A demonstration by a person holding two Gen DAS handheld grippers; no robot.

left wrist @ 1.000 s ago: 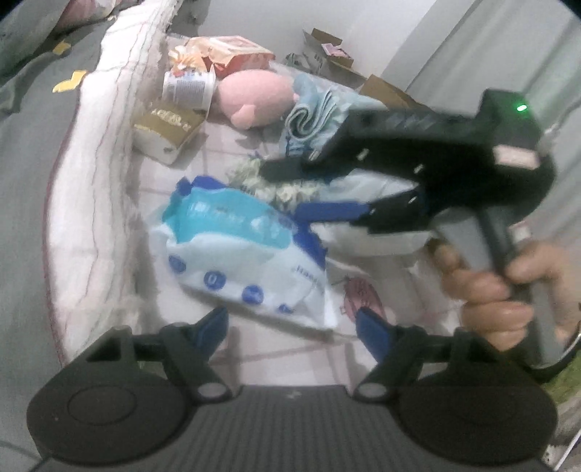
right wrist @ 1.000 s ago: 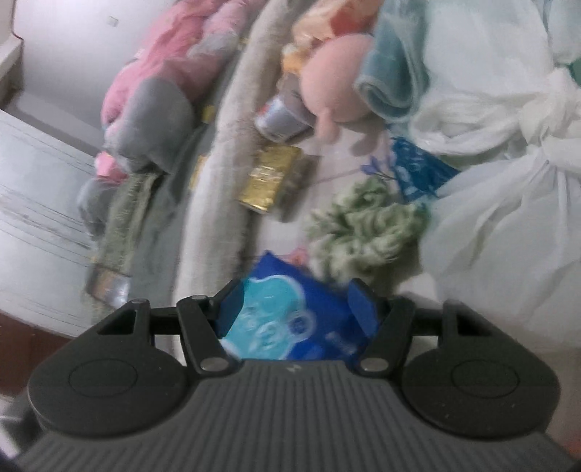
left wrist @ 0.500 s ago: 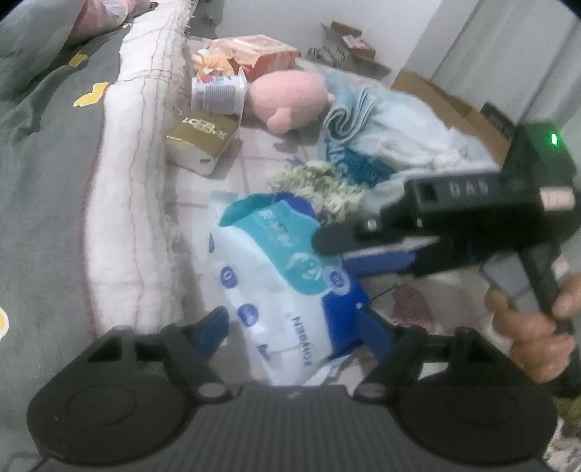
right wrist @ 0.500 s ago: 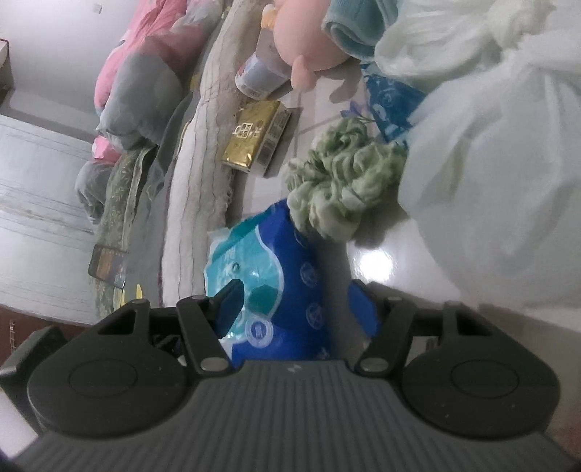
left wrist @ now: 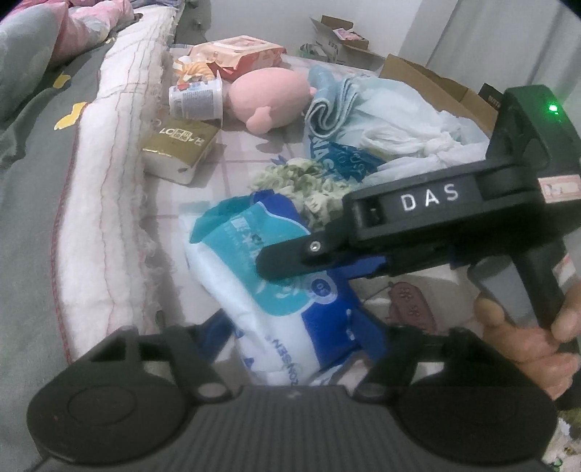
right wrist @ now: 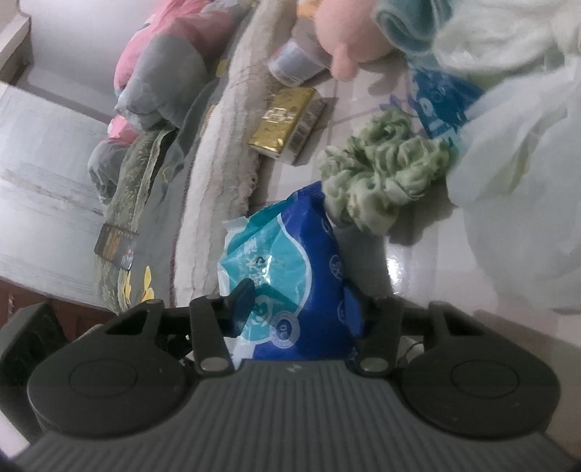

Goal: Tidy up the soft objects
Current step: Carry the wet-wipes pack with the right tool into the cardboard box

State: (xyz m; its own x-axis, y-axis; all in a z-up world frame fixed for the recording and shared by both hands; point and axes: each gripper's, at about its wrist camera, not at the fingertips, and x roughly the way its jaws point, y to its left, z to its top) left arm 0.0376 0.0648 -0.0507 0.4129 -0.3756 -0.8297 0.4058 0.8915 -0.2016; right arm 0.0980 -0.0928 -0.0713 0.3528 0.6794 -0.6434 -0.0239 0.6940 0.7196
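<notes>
The task is at an early stage. The blue tissue pack [right wrist: 290, 276] lies on the tiled floor [left wrist: 236, 152] beside the mattress edge [left wrist: 105, 203]. Both the right gripper [right wrist: 296, 308] and the left gripper [left wrist: 297, 345] straddle it, jaws closing. The pink plush [left wrist: 272, 94], green cloth [right wrist: 381, 170] and white bags [right wrist: 515, 203] remain scattered, unsorted.

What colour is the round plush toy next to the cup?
Pink. The plush toy shows best in the left wrist view.

Glossy pale tiled floor [right wrist: 417, 254], white wall [left wrist: 261, 18], open cardboard boxes [left wrist: 428, 78] beyond.
</notes>
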